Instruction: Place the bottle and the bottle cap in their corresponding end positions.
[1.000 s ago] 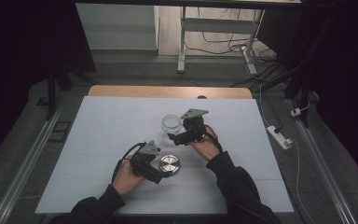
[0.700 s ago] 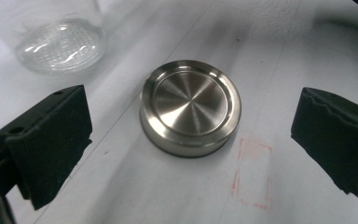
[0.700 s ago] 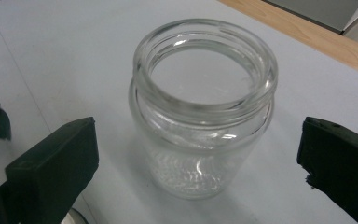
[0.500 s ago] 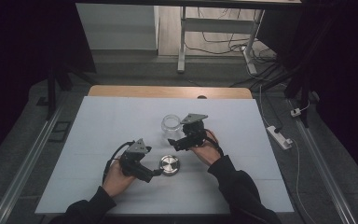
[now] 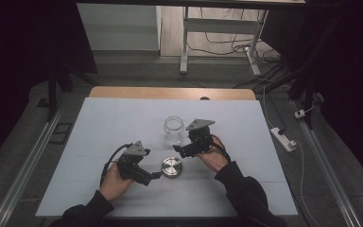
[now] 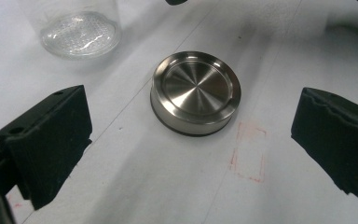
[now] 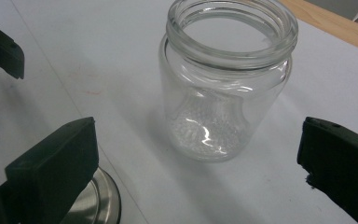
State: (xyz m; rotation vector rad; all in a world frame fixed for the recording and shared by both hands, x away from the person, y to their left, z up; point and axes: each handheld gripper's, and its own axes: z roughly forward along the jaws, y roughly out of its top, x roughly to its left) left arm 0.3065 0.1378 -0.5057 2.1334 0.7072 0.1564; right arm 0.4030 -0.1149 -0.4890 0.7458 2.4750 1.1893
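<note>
Your glass jar point(image 5: 174, 130) stands upright and uncapped near the middle of the white table point(image 5: 99, 118), with nothing inside it. Its steel lid point(image 5: 171, 167) lies flat on the table at the jar's 6 o'clock, near but apart. Your right gripper point(image 5: 178, 150) sits at the jar's 4 o'clock, jaws spread wide and aimed at it, touching nothing. Your left gripper point(image 5: 154, 176) lies at the lid's 8 o'clock, jaws likewise spread, the lid just ahead between them, not gripped.
</note>
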